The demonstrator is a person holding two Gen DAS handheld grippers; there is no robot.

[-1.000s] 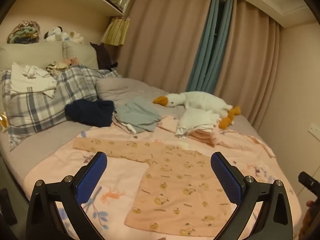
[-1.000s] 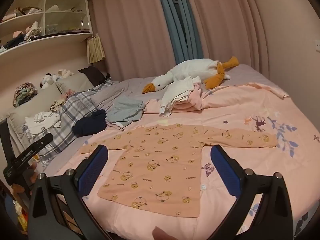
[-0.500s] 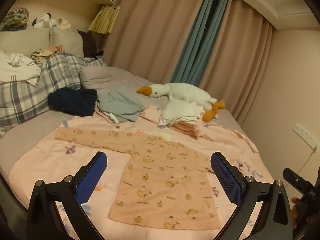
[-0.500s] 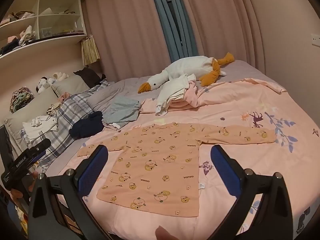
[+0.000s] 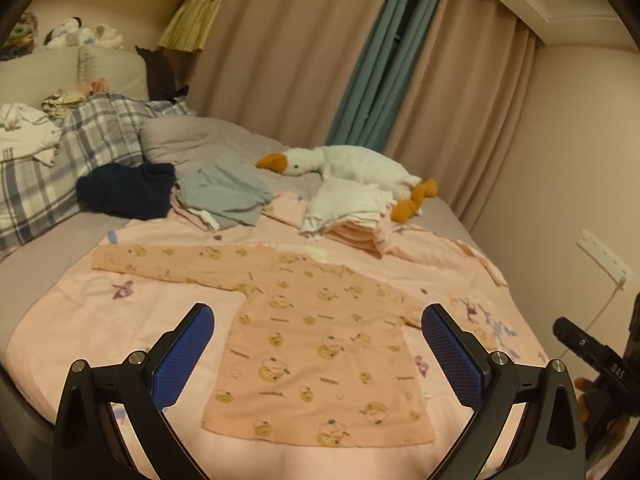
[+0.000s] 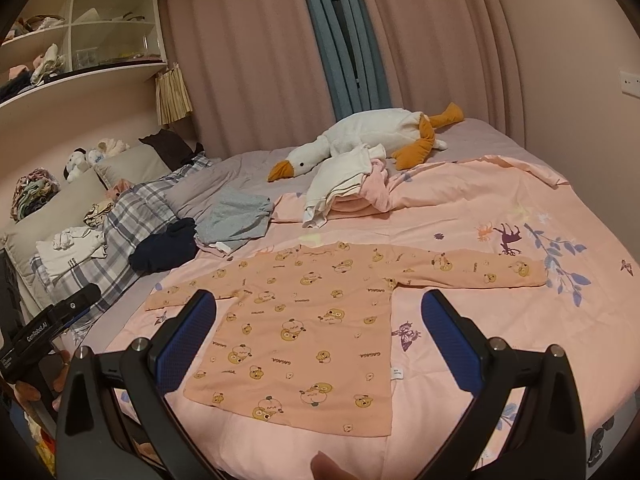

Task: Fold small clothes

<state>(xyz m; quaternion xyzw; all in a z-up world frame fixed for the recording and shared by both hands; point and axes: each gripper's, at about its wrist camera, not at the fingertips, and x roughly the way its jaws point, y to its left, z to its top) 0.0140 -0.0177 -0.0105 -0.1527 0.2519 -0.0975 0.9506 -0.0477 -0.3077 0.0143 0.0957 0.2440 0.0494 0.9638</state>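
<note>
A small peach long-sleeved shirt [image 5: 316, 344] printed with cartoon animals lies flat on the pink bedspread [image 5: 100, 320], both sleeves spread out. It also shows in the right wrist view [image 6: 312, 328]. My left gripper [image 5: 318, 354] is open and empty, held above the shirt's lower body. My right gripper [image 6: 320, 344] is open and empty, also above the shirt's body. The right gripper's body [image 5: 600, 364] shows at the left view's right edge, and the left gripper's body [image 6: 44, 332] at the right view's left edge.
A stack of folded white and pink clothes [image 5: 352, 212] lies beyond the shirt. A grey garment [image 5: 224, 192] and a dark navy garment [image 5: 128, 192] lie to its left. A plush goose [image 5: 348, 168], a plaid pillow [image 5: 60, 164] and curtains are at the back.
Both grippers have shifted their view over the bed, the left one swinging right so the shirt now sits centred between its fingers. The shirt has not moved. Both stay open.
</note>
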